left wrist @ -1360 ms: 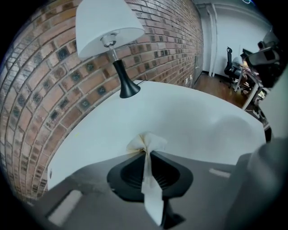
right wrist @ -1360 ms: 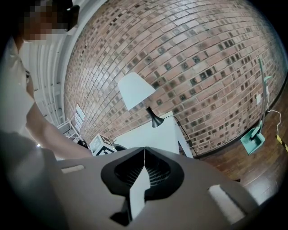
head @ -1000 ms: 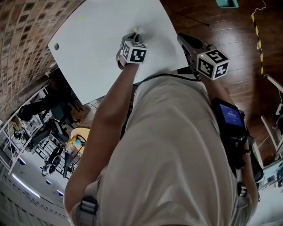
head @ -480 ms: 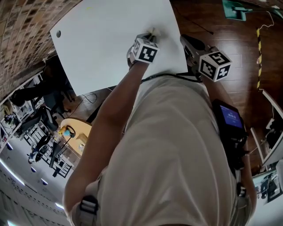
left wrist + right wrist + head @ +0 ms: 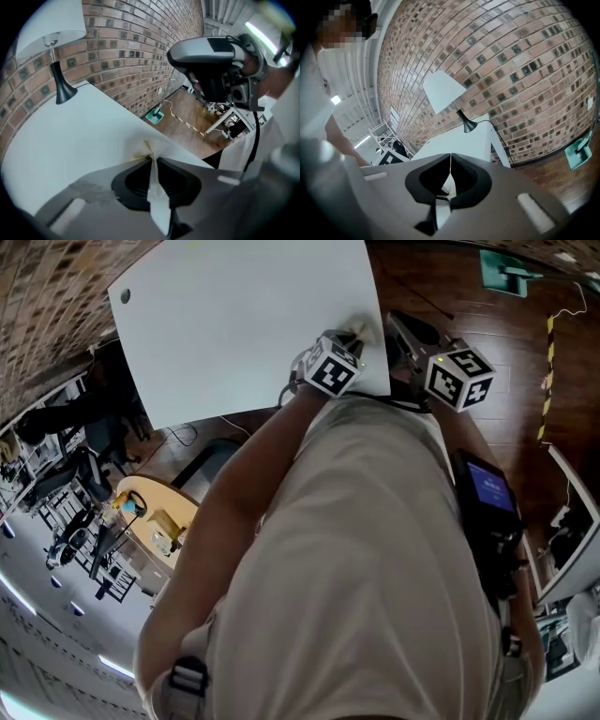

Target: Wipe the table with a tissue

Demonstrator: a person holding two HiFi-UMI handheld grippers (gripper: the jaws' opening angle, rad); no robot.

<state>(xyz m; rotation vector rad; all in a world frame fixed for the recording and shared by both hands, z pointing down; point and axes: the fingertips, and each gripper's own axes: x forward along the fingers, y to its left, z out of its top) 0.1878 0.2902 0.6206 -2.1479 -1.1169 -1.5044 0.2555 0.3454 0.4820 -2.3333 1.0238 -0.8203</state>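
A white tissue (image 5: 358, 333) is pinched in my left gripper (image 5: 354, 337) and pressed on the white table (image 5: 244, 315), close to the table's right edge. In the left gripper view the jaws are shut on the tissue (image 5: 146, 149), whose crumpled end touches the table (image 5: 79, 136) just ahead of the left gripper (image 5: 151, 160). My right gripper (image 5: 396, 322) hangs beyond that edge, over the wooden floor, apart from the tissue. Its jaws meet with nothing between them in the right gripper view (image 5: 450, 159).
A white-shaded lamp (image 5: 54, 47) with a black stem stands at the table's far end against the brick wall (image 5: 136, 42); the lamp (image 5: 449, 96) also shows in the right gripper view. A green object (image 5: 506, 266) lies on the wooden floor (image 5: 478, 310).
My left gripper has slid the tissue across the table to the right, reaching the table's right edge. The right gripper has stayed about where it was.
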